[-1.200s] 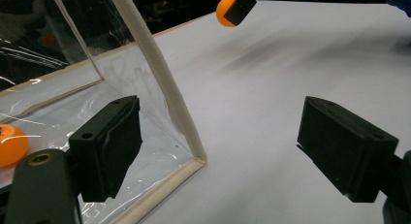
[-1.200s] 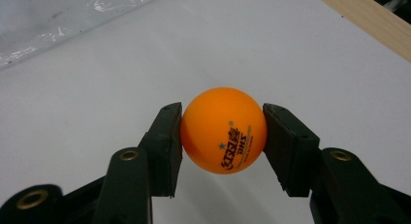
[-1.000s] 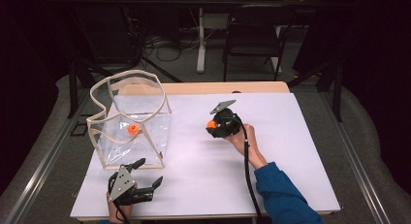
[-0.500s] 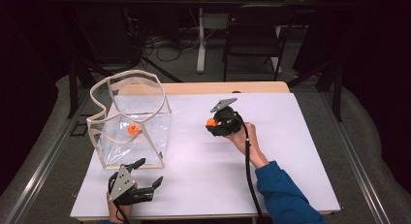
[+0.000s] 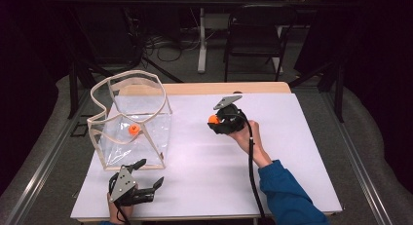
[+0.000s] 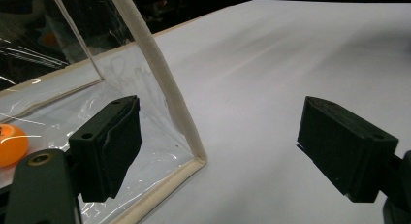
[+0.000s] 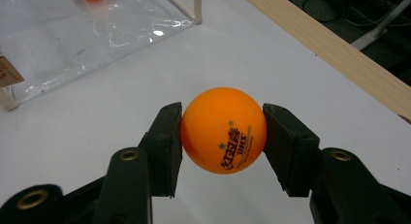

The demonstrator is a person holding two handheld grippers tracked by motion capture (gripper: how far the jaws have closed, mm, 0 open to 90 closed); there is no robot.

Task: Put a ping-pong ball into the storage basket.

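Observation:
An orange ping-pong ball (image 7: 223,130) with dark print sits squeezed between the two black jaws of my right gripper (image 7: 223,136), held above the white table. From above, that gripper (image 5: 214,121) hangs over the table's middle with the ball (image 5: 213,119) at its tip, pointing toward the clear bag. A second orange ball (image 5: 133,129) lies inside the clear plastic bag (image 5: 139,113) with cream edging at the left. My left gripper (image 5: 146,174) rests near the front edge, open, just in front of the bag's corner (image 6: 194,156). Its jaws stand wide apart with nothing between them.
The table (image 5: 292,152) has a white top with a wooden strip (image 5: 219,87) along the far edge. A dark chair (image 5: 255,32) and a table leg with cables stand on the floor behind. White surface lies to the right of the right hand.
The right gripper with its ball has shifted slightly toward the right and back. The left gripper stays where it was.

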